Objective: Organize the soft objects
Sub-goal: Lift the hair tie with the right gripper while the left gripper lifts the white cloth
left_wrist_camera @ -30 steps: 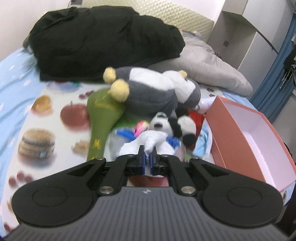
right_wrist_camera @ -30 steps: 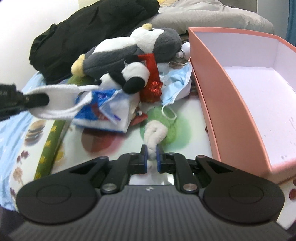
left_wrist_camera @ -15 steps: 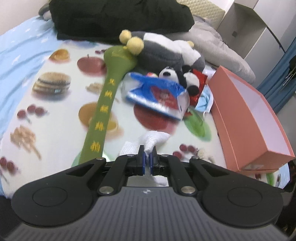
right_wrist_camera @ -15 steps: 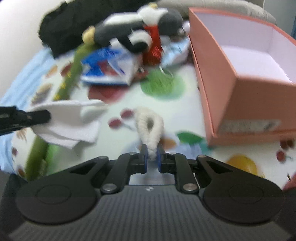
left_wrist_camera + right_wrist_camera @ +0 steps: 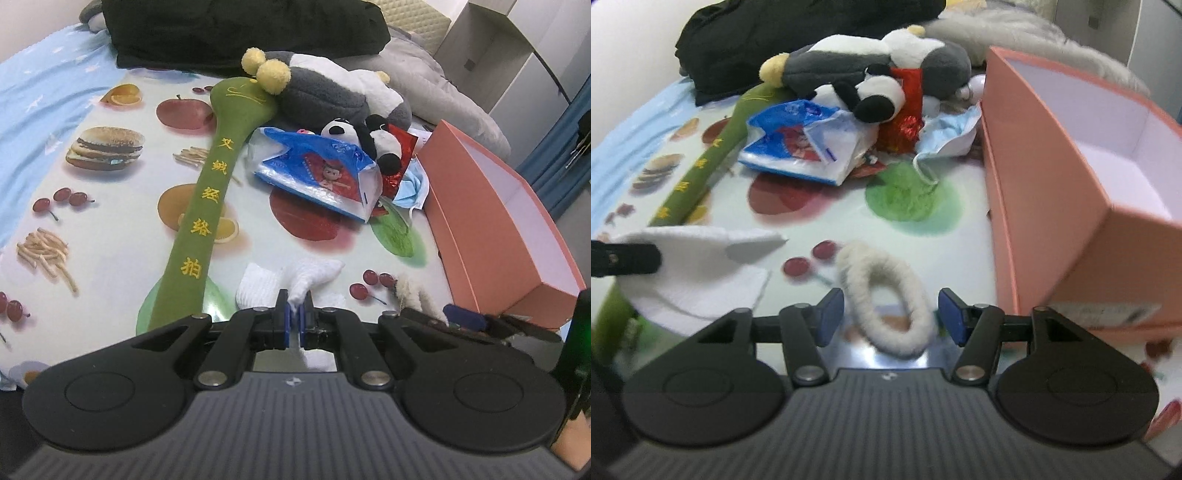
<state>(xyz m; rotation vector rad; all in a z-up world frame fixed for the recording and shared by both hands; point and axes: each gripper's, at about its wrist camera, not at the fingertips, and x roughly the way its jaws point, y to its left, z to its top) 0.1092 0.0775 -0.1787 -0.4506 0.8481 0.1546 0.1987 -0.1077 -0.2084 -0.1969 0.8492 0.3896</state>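
Note:
My left gripper (image 5: 294,314) is shut on a white cloth (image 5: 306,275) held low over the fruit-print sheet; the cloth also shows in the right wrist view (image 5: 701,258). My right gripper (image 5: 888,314) is open, its blue pads on either side of a fluffy cream hair loop (image 5: 882,295) that lies on the sheet. Further back lie a grey and white plush (image 5: 325,96), a small panda plush (image 5: 373,138), a green padded stick (image 5: 218,192) and a blue and white plastic pack (image 5: 321,173).
An open pink box (image 5: 1071,166) stands at the right, also in the left wrist view (image 5: 491,218). A blue face mask (image 5: 949,133) and red foil wrapper (image 5: 905,122) lie by it. Black clothing (image 5: 240,29) and a grey pillow (image 5: 443,96) lie behind.
Both grippers pulled back toward the near edge of the sheet with their items. My right gripper opened and let the cream loop go onto the sheet. The left stays shut on the cloth.

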